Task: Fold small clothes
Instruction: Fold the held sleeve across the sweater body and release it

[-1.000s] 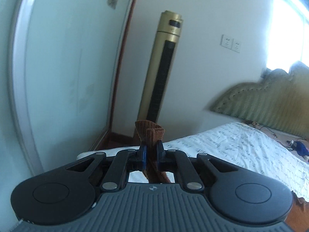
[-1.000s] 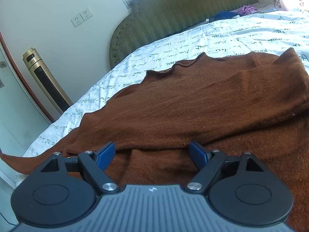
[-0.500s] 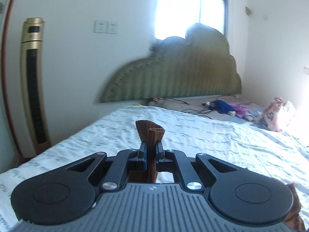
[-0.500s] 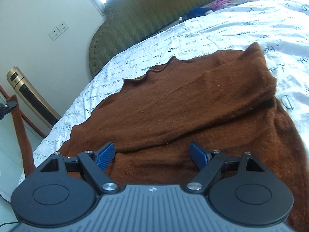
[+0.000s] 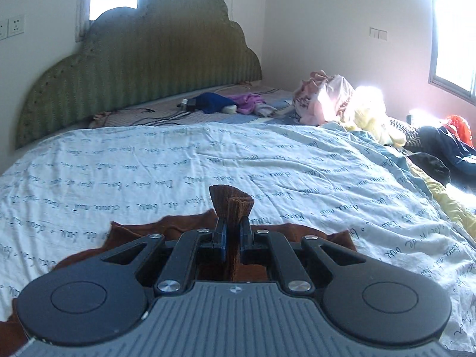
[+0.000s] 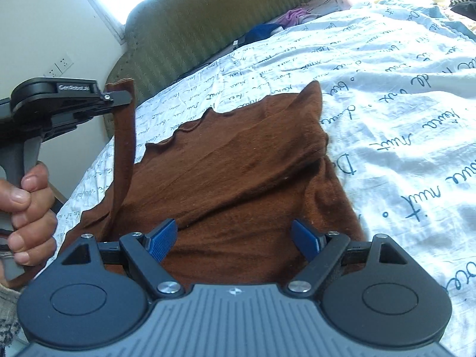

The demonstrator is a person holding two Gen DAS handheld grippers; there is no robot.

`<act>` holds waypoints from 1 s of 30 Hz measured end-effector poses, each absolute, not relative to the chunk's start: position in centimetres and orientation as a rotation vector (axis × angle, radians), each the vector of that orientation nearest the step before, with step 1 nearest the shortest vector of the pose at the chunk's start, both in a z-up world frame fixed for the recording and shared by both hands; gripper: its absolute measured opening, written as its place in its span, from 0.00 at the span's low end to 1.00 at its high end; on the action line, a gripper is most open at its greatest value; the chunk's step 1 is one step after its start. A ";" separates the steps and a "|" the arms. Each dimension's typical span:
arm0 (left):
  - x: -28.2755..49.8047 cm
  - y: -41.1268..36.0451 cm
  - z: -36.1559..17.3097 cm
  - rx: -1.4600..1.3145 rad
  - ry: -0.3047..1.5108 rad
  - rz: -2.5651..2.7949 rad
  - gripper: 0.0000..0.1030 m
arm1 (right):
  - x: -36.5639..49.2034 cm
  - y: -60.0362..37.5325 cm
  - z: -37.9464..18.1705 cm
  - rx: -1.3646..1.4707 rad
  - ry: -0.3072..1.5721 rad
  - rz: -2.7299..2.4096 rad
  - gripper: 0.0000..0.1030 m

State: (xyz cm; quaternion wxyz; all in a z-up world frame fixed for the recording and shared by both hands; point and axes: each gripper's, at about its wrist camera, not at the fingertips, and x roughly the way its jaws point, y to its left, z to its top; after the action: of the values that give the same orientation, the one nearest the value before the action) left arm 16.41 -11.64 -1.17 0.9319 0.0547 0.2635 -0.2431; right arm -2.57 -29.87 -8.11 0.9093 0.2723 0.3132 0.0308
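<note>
- Right gripper (image 6: 235,239), blue pads spread wide, hovers over a brown knit garment (image 6: 238,172) on the script-printed white bedsheet (image 6: 401,104).
- Left gripper (image 6: 119,96) pinches the garment's raised sleeve cuff.

Left gripper (image 6: 119,96) side label: white lettering, reads roughly "GenRobot.ai", partly blurred.
Bed sheet (image 6: 401,119) print: rows of dark blue cursive handwriting; the words "de" and "nuit" can be made out, the rest is too slanted to read.

A brown knit top (image 6: 238,178) is lying spread on the bed, partly folded over itself, while its long sleeve (image 6: 123,148) is hanging taut, lifted upright.
</note>
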 end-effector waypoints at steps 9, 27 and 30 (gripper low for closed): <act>15.5 -16.0 -2.7 0.144 0.591 -0.585 0.09 | -3.5 -30.0 -8.3 0.553 0.660 0.056 0.82; 15.6 -21.3 -8.1 0.249 0.733 -0.830 0.09 | -5.0 -29.6 -8.8 0.559 0.629 0.014 0.82; 16.0 -20.9 -9.1 0.215 0.769 -0.855 0.14 | -5.8 -29.9 -8.7 0.567 0.636 0.005 0.83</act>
State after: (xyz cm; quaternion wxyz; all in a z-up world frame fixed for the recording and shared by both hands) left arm 16.02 -20.86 -9.07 0.8337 0.1017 0.3632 -0.4034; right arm -5.75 -29.88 -8.71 0.9107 0.2749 0.3084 0.0022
